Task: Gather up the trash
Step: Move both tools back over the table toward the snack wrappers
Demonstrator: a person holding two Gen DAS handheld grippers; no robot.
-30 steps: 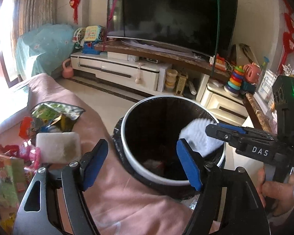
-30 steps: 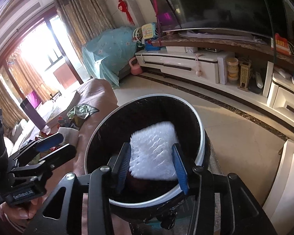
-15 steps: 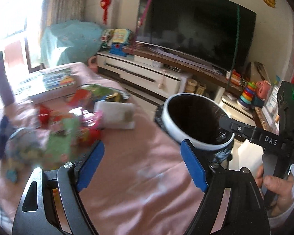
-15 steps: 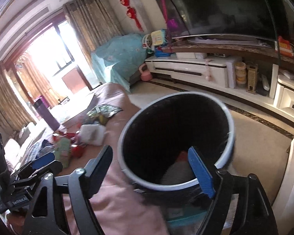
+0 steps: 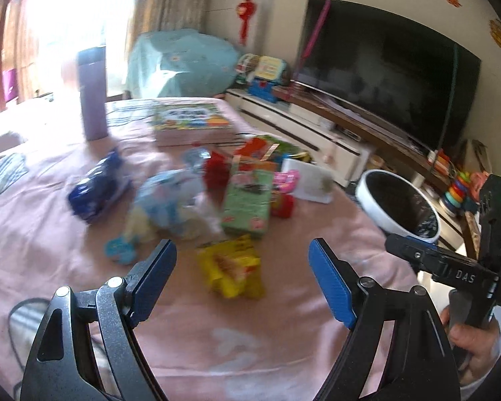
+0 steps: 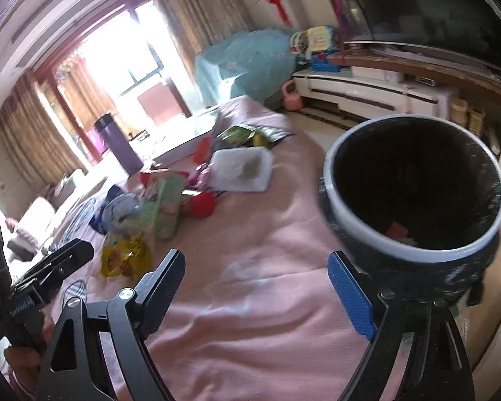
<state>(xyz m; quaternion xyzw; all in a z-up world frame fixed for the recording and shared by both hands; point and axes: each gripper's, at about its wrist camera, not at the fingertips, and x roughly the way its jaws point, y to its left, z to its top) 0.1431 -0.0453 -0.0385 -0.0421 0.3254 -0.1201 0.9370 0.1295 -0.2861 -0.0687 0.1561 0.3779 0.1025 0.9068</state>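
With my left gripper (image 5: 242, 279) wide and empty over a crinkled yellow snack wrapper (image 5: 230, 272) on the pink tablecloth (image 5: 217, 341), my right gripper (image 6: 257, 287) opens empty beside the white-rimmed black trash bin (image 6: 414, 193), kept close for drops.

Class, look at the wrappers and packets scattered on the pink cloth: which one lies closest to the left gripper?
The crumpled yellow snack packet. It lies just ahead of the open left gripper, nearer than the green carton and blue packet behind it.
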